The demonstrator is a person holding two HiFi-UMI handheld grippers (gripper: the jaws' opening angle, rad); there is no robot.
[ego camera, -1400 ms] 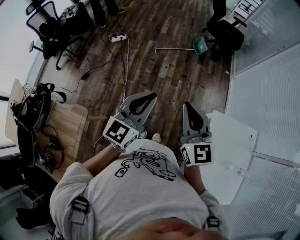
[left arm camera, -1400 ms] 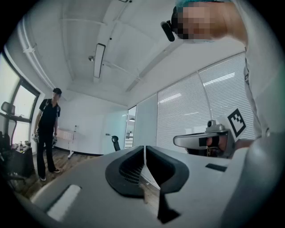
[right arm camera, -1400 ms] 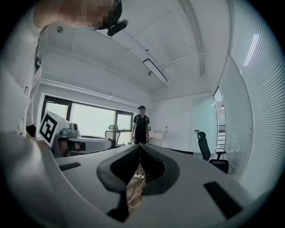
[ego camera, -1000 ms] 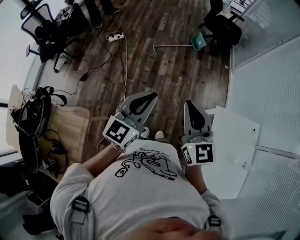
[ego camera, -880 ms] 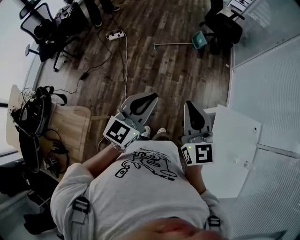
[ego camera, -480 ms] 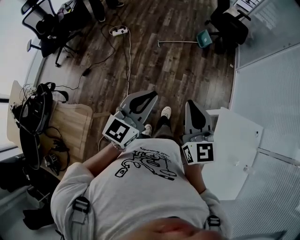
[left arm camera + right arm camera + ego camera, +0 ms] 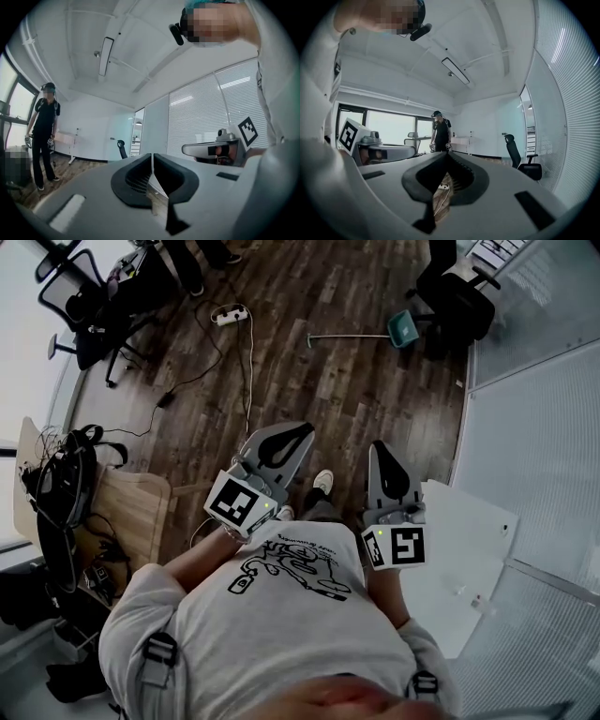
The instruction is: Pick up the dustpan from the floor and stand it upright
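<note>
A teal dustpan (image 7: 403, 329) with a long thin handle (image 7: 345, 336) lies flat on the dark wood floor at the top of the head view, far ahead of me. Both grippers are held level in front of my chest, well short of it. My left gripper (image 7: 305, 430) is shut with nothing between its jaws; its own view shows the tips (image 7: 153, 155) meeting. My right gripper (image 7: 378, 445) is also shut and empty, its tips (image 7: 447, 154) closed in its own view. The dustpan shows in neither gripper view.
A black office chair (image 7: 459, 298) stands right beside the dustpan. A white power strip (image 7: 231, 315) and its cable (image 7: 249, 362) lie on the floor to the left. More chairs (image 7: 84, 306) and a cluttered wooden desk (image 7: 131, 512) stand at left. A white panel (image 7: 459, 549) lies by the glass wall. Another person (image 7: 45, 133) stands farther off.
I have walked forward with both grippers held shut in front of me. The floor has slid beneath them, and my shoe shows stepping between them. The dustpan stays where it lay.
</note>
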